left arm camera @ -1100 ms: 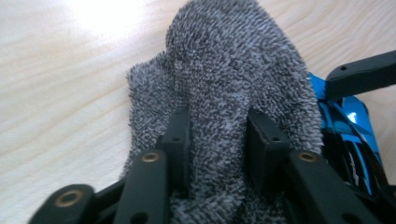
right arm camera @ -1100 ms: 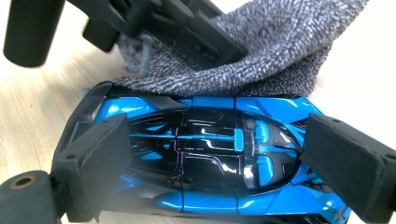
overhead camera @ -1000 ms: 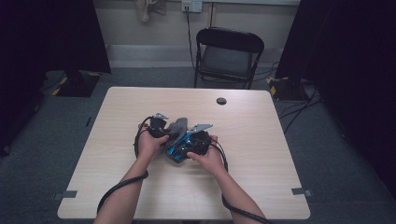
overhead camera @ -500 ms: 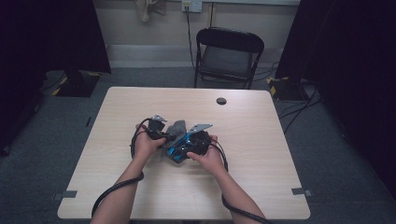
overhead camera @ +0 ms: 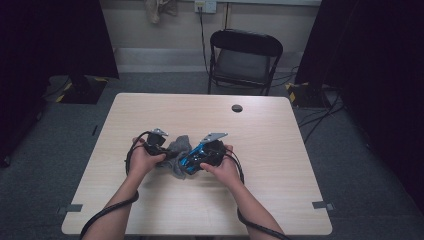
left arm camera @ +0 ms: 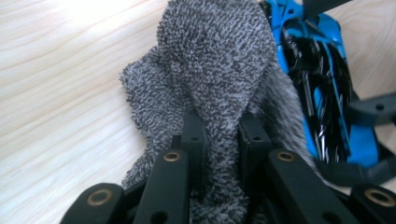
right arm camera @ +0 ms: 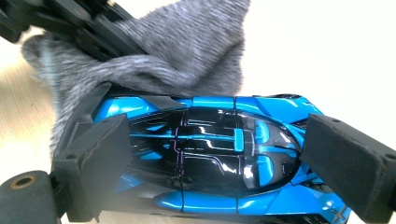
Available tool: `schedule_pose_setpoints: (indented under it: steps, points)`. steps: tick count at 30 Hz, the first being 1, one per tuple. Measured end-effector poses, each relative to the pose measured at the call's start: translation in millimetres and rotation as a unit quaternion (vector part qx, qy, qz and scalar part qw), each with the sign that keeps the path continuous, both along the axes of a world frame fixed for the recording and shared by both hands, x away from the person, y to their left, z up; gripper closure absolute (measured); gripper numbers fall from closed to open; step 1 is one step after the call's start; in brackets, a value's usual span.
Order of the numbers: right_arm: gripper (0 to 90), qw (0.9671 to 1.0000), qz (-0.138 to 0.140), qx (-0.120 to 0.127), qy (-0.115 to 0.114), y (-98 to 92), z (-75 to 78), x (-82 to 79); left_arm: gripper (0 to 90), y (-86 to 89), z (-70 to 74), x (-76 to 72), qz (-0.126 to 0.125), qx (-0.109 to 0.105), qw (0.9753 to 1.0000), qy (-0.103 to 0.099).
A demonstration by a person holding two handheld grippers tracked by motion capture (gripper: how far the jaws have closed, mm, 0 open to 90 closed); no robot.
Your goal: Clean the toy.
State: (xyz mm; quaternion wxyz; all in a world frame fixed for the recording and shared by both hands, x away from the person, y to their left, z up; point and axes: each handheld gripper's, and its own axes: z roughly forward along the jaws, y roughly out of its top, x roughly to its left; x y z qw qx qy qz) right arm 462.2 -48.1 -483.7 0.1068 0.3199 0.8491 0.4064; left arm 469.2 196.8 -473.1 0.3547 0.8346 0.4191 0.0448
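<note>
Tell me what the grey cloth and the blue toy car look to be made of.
Grey cloth: looks like terry or microfibre towelling, matte, judging by its looped, nubby pile and soft folds where the left claw pinches it.
Blue toy car: probably hard plastic, possibly painted metal; glossy blue and black with sharp reflections and crisp panel lines, held by the right claw.

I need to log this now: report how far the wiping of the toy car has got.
Done: both things are gripped. The right gripper clamps the glossy blue and black toy car end to end; the left gripper pinches the grey terry cloth. In hand: the cloth lies against the car's side. Left: the car's top is uncovered, and the wooden table awaits both.
</note>
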Motion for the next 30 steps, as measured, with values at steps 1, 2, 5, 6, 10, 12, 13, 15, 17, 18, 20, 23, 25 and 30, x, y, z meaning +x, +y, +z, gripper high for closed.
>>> schedule_pose_setpoints:
  steps: [1, 2, 5, 6, 10, 12, 13, 15, 17, 18, 20, 23, 25, 30]
  points:
    - [7.6, 1.0, 0.0, 0.001, -0.001, -0.1, -0.1, -0.1, 76.4, 4.6, 2.8, -0.2, 0.003, 0.003, 1.0, -0.005]
    - [7.6, 1.0, 0.0, 0.001, -0.001, -0.2, -0.3, -0.1, 76.5, 7.5, 5.2, 0.5, 0.006, 0.003, 0.9999, -0.011]
    - [7.6, 1.0, 0.0, 0.003, -0.002, -0.4, -0.6, -0.4, 76.4, 9.7, 14.2, 6.6, 0.013, 0.002, 0.9995, -0.029]
    - [7.6, 1.0, 0.0, 0.004, -0.002, -0.7, -0.8, -0.3, 76.4, 8.6, 15.8, 7.9, 0.015, 0.0, 0.9994, -0.03]
    - [7.6, 1.0, 0.001, 0.003, -0.002, -0.7, -0.6, 0.1, 76.0, -9.3, 24.8, 21.7, 0.012, -0.006, 0.9983, -0.056]
    - [7.6, 1.0, 0.002, 0.001, -0.001, -0.5, -0.2, 0.6, 76.0, -21.9, 25.0, 29.8, 0.009, -0.004, 0.9981, -0.061]
    - [7.6, 1.0, 0.002, 0.001, 0.0, -0.5, -0.1, 0.6, 76.0, -27.4, 24.4, 33.2, 0.007, 0.0, 0.998, -0.062]
    - [7.5, 1.0, 0.003, 0.001, -0.001, -0.5, -0.2, 0.7, 76.0, -37.3, 22.4, 38.3, 0.004, 0.003, 0.9979, -0.064]
    - [7.6, 1.0, 0.003, 0.001, -0.001, -0.6, -0.4, 0.6, 75.7, -47.8, 18.1, 43.3, 0.005, -0.003, 0.9979, -0.064]
    - [7.6, 1.0, 0.003, 0.001, -0.001, -0.6, -0.3, 0.6, 75.6, -53.1, 15.3, 45.5, 0.002, -0.004, 0.998, -0.063]
    - [7.6, 1.0, 0.002, 0.003, -0.002, -0.6, -0.7, 0.3, 74.8, -63.9, 9.2, 48.5, -0.004, 0.003, 0.9982, -0.06]
    - [7.6, 1.0, 0.002, 0.004, -0.003, -0.7, -0.9, 0.0, 74.0, -74.4, 0.6, 50.6, -0.003, 0.012, 0.9983, -0.058]
    - [7.6, 1.0, 0.001, 0.004, -0.002, -0.5, -0.7, 0.0, 74.1, -75.7, -3.7, 50.8, 0.005, 0.009, 0.9987, -0.05]
    - [7.6, 1.0, 0.0, 0.007, -0.004, -1.0, -1.5, -0.9, 75.0, -73.8, -5.5, 48.7, -0.001, 0.007, 0.9986, -0.053]
